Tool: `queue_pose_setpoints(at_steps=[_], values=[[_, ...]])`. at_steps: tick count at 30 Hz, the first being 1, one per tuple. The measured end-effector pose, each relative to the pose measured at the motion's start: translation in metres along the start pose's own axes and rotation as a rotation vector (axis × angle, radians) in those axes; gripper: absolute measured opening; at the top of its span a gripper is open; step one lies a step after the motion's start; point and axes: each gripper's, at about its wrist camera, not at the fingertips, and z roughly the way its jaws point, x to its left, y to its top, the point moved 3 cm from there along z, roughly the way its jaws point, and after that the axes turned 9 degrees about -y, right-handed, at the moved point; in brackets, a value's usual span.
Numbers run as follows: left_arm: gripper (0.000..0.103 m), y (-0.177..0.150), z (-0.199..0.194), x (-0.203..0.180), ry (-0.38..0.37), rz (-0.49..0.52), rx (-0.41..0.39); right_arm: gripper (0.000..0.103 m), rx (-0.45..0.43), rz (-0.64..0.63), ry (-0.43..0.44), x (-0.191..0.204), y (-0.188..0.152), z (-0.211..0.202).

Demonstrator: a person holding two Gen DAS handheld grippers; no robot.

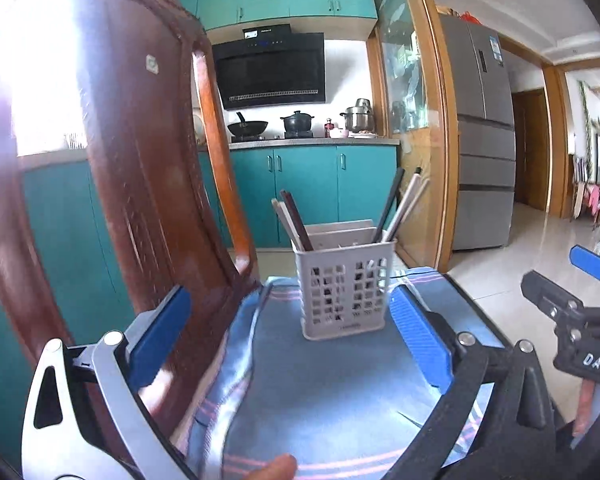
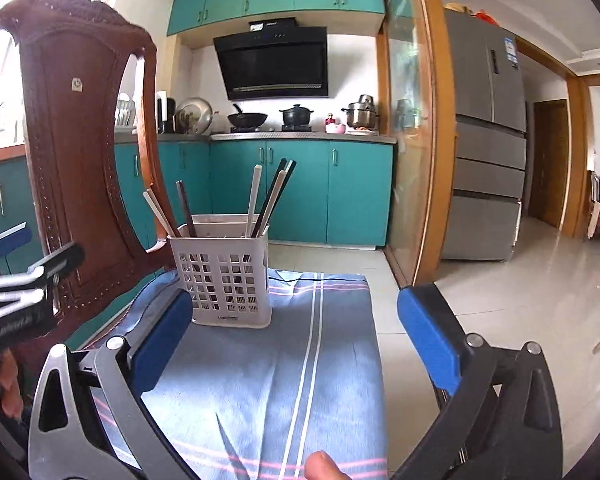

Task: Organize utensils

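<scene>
A: Standing upright in the white holder (image 1: 346,292), on the blue striped cloth (image 1: 332,392) covering the desk: chopsticks (image 1: 294,220), leaning in two bunches, left corner and right corner.

B: Looking mostly done, then? Anything still lying loose?

A: Spotting nothing loose on the cloth in either view. Guessing the sorting is near its end; possibly only tidying left.

B: And holding anything?

A: Gripping nothing. Left hand-held gripper (image 1: 292,336) hanging with pads wide apart, holder framed between them, not touching. Right hand-held gripper (image 2: 296,344) likewise spread, empty, holder just beyond its left pad.

B: Surroundings?

A: Crowding the left edge: a wooden chair back (image 2: 80,140).
</scene>
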Motion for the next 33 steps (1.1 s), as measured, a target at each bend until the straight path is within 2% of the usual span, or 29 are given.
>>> queue_pose_setpoints(at_steps=[8, 33], values=[[0.099, -0.008, -0.017, 0.009, -0.006, -0.046, -0.006, 0.1, -0.055, 0.014, 0.01, 0.0, -0.001, -0.026], [0.099, -0.011, -0.022, 0.006, 0.004, -0.036, -0.007, 0.1, -0.052, -0.026, 0.002, 0.012, -0.005, -0.024]])
